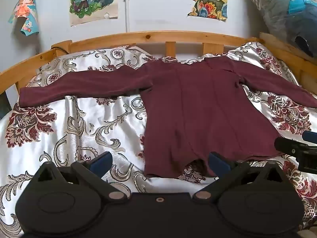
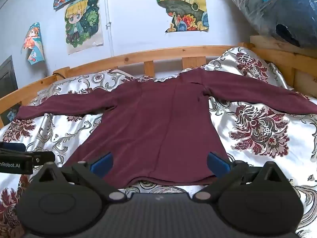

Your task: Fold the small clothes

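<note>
A maroon long-sleeved top [image 1: 198,107] lies flat on the bed, both sleeves spread out sideways, hem toward me. It also shows in the right wrist view [image 2: 158,127]. My left gripper [image 1: 159,161] is open and empty, just above the hem's left corner. My right gripper [image 2: 159,161] is open and empty over the hem's right half. The right gripper also shows at the right edge of the left wrist view [image 1: 297,148], and the left gripper at the left edge of the right wrist view [image 2: 25,158].
The bed has a white satin cover with dark red floral print [image 1: 79,129] and a wooden rail [image 1: 150,36] along the far side. A plastic-wrapped bundle [image 2: 277,10] sits at the far right. Posters hang on the wall [image 1: 93,0].
</note>
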{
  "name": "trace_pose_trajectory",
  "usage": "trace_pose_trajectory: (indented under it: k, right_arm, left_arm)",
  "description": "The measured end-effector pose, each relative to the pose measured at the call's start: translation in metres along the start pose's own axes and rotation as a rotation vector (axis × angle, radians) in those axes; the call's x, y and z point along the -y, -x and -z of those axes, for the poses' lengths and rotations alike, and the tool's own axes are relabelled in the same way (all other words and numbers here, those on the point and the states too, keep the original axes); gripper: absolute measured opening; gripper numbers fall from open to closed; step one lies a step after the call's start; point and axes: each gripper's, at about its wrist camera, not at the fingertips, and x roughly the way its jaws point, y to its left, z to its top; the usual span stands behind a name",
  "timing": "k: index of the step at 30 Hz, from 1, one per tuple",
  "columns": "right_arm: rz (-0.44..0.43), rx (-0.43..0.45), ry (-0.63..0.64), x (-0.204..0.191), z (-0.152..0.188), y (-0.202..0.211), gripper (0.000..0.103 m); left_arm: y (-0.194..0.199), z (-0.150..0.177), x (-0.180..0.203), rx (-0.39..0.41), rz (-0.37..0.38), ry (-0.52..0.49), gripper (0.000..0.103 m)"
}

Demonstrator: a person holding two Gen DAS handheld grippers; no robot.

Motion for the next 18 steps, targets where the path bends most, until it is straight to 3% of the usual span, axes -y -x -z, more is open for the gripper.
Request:
trace_pose_trajectory:
  k: [18]
  right_arm:
    - [0.000, -0.004, -0.006, 0.0002, 0.0005, -0.0003, 0.103]
  left_arm:
    - [0.0000, 0.0001, 0.0001, -0.005, -0.001, 0.000, 0.102]
